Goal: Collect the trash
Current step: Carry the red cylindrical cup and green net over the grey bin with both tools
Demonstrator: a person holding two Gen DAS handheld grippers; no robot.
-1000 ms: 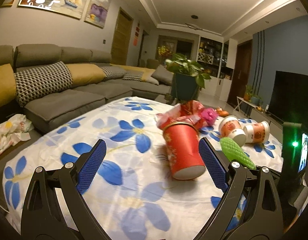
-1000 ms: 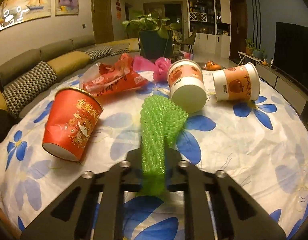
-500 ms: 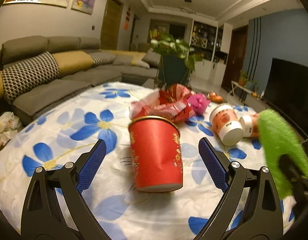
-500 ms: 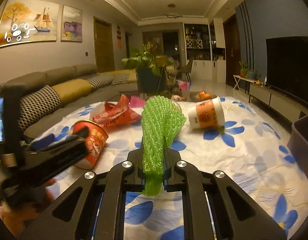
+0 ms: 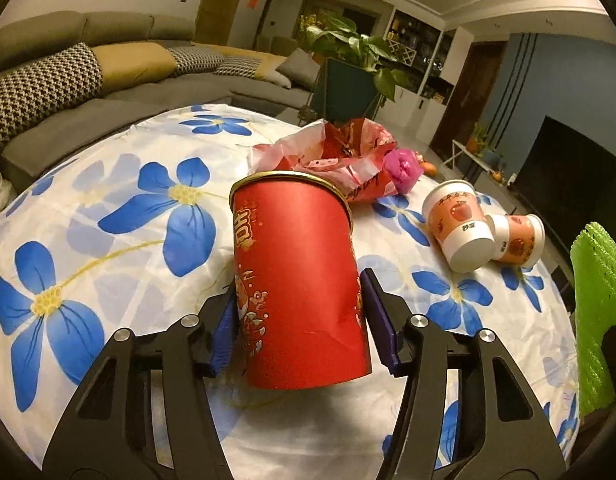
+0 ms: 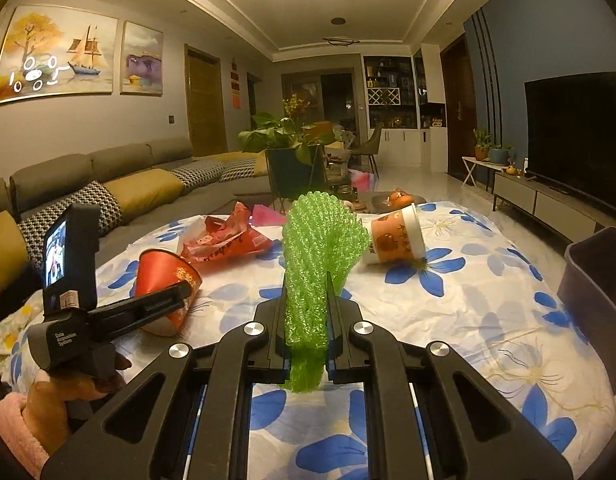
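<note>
A red paper cup (image 5: 300, 272) with gold print lies on its side on the flowered tablecloth (image 5: 108, 240), mouth pointing away. My left gripper (image 5: 300, 312) is shut on it, a blue pad pressed to each side. In the right wrist view the same cup (image 6: 164, 276) shows at the left gripper's (image 6: 164, 300) tip. My right gripper (image 6: 306, 292) is shut on a green foam net (image 6: 320, 240), held above the table. The net (image 5: 596, 300) also shows at the right edge of the left wrist view.
Two orange-printed paper cups (image 5: 456, 228) (image 5: 516, 240) lie tipped at the right. A red plastic bag (image 5: 340, 160) and pink wrapper (image 5: 402, 168) lie beyond the red cup. A dark bin (image 6: 596, 280) stands at the table's right edge. A sofa (image 5: 68, 80) and plant (image 5: 348, 80) stand behind.
My left gripper moved forward around the red cup and closed on it. The right gripper rose slightly, still holding the green net.
</note>
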